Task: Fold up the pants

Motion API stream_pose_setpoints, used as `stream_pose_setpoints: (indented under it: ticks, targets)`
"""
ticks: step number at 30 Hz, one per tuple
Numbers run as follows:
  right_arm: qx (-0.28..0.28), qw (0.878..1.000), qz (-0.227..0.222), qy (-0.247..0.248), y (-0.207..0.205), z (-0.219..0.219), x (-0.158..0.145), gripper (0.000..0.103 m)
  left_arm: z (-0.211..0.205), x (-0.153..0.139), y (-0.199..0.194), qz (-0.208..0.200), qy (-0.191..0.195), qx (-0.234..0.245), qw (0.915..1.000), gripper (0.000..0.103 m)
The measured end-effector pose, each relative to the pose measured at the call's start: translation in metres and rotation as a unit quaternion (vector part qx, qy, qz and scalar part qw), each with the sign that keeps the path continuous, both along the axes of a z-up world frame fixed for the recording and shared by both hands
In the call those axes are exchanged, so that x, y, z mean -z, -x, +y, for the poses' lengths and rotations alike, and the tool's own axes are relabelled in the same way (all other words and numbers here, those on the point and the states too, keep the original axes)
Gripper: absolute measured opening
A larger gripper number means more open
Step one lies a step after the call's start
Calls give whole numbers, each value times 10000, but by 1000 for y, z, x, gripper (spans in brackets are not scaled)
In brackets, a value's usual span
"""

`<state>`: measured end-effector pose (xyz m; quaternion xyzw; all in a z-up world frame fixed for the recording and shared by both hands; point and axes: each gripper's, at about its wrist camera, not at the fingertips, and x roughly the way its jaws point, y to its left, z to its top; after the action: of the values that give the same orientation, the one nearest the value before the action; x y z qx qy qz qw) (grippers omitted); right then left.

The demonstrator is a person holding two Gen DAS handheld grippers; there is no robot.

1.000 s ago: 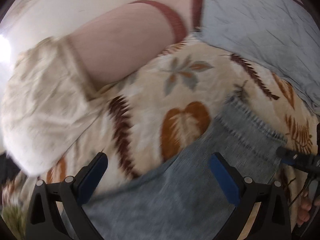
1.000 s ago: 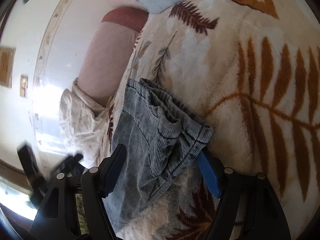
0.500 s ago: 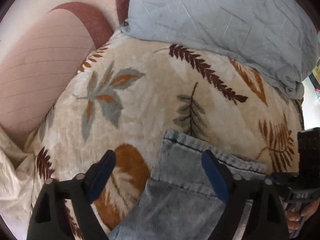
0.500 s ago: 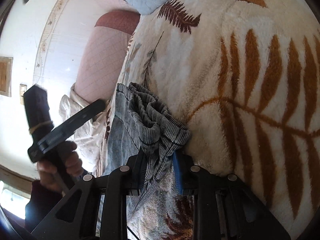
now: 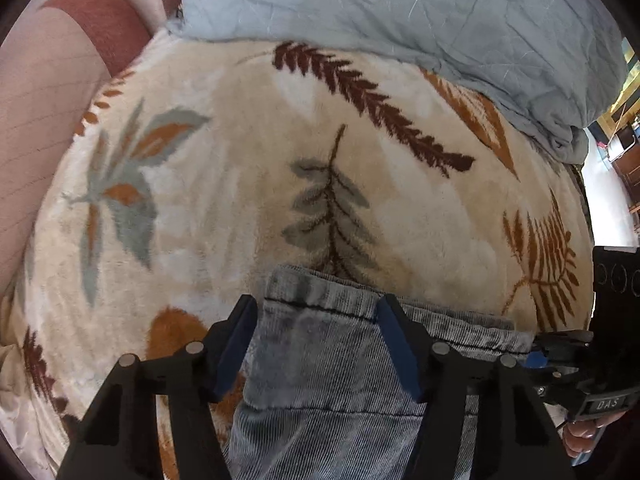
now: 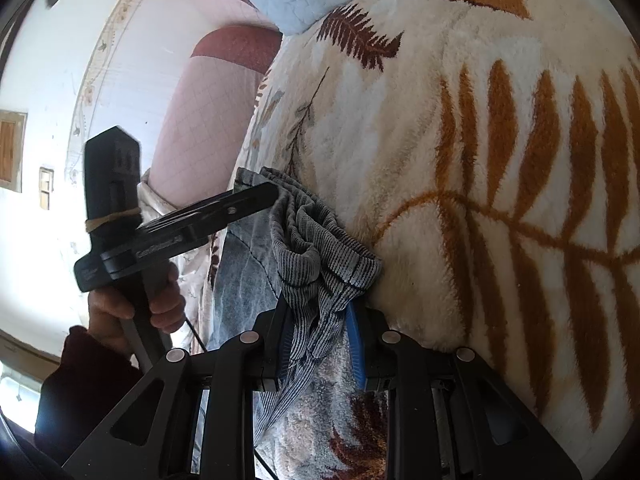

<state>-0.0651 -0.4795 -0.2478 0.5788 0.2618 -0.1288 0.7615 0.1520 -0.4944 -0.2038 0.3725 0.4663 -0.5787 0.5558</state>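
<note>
The pants (image 5: pixel 332 364), grey-blue corduroy, lie on a bed covered by a cream blanket (image 5: pixel 224 184) printed with brown, orange and grey leaves. In the left wrist view their hemmed edge runs across the lower middle of the frame, with the cloth spreading down toward the camera.

The left gripper (image 5: pixel 318 346) is spread, its 2 blue-padded fingers (image 5: pixel 236 344) standing on either side of the hem corner. The cloth lies between them and under them; neither pad is pressed onto it, so nothing is grasped on this side. Whether the tips touch the fabric cannot be told.

The right gripper (image 6: pixel 320 340) is clenched on a bunched fold of the pants (image 6: pixel 316 248). In the right wrist view the ribbed cloth gathers into wrinkles just ahead of the fingers (image 6: pixel 356 344) and a strip of it hangs down between the blue pads. In the left wrist view this gripper (image 5: pixel 540 354) shows at the far right end of the hem.

In the right wrist view the left gripper (image 6: pixel 256 196) reaches in from the left, its finger tip at the far corner of the pants, held by a hand (image 6: pixel 136 300).

A pale blue quilt (image 5: pixel 400 8) lies along the far edge of the blanket, and a pink padded headboard (image 5: pixel 48 92) stands to the left.
</note>
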Motion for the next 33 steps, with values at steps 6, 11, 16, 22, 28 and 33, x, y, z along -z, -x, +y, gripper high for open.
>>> stream_pose_setpoints:
  ticks: [6,11,16,22,28,33]
  targets:
    - [18,10000,-21,-26,1,0,-1,25,-7,4,-2,292,97,-70,9995,57]
    - [4,10000,-73,24,-1,1,-6,36,-4,2,1,280,220,-30,9994,45]
    - [-68,9993,70,365,-7,5,-12,27,8,-6,0,282,418,-50,9987,27]
    - [-80,9992,60,383,-5,5,-14,19,27,-20,-9,430,703,-297,9962,24]
    - [-149,9976,-120,663,-4,16,-38,17,47,-50,-16,527,1119,-436,9914,24]
    - [-338,9921,-418,1131,-7,36,-71,17,77,-86,-25,544,1558,-621,9843,23]
